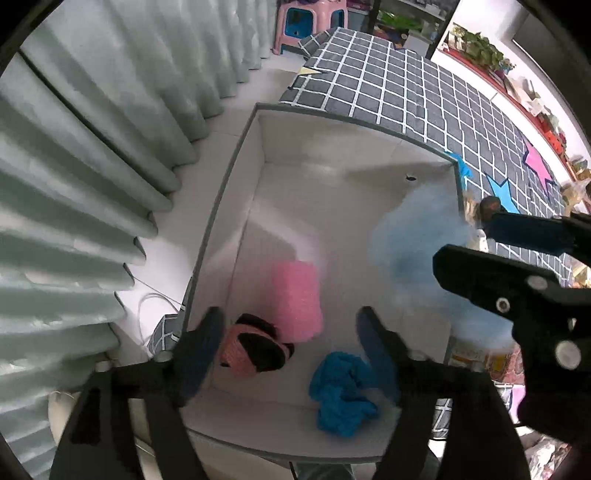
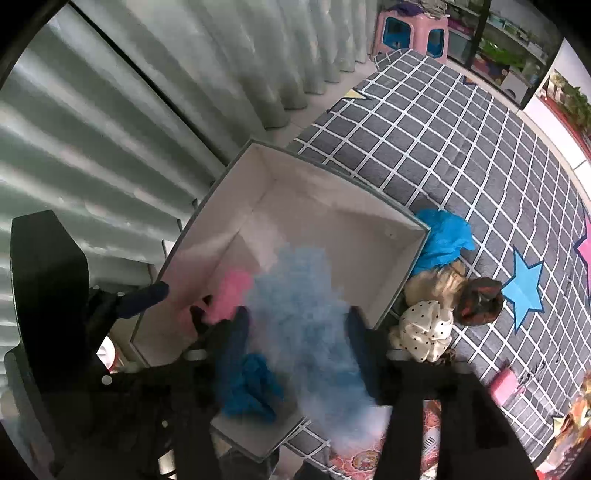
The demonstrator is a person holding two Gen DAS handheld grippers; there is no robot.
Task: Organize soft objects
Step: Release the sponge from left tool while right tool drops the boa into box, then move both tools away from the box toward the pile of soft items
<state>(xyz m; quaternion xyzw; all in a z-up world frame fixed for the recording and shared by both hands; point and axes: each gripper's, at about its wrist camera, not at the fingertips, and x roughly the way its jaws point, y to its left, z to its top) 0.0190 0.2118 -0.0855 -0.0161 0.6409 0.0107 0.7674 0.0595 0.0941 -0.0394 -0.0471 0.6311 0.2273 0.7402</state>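
Observation:
A white box (image 1: 354, 129) with a grey rim sits on a checked rug. Inside lie a pink roll (image 1: 297, 299), a pink-and-black item (image 1: 251, 347) and a bright blue cloth (image 1: 343, 391). My left gripper (image 1: 291, 339) is open and empty above the box's near end. My right gripper (image 2: 295, 332) is open, with a blurred pale blue fluffy item (image 2: 306, 306) between its fingers over the box's right side; it also shows in the left wrist view (image 1: 417, 251). I cannot tell if the fingers touch it.
Beside the box on the rug (image 2: 461, 155) lie a blue cloth (image 2: 443, 236), a beige item (image 2: 436, 284), a white dotted cloth (image 2: 424, 328) and a dark red-brown item (image 2: 480, 301). Pale green curtains (image 1: 92, 184) hang left. A pink stool (image 1: 306, 22) stands far back.

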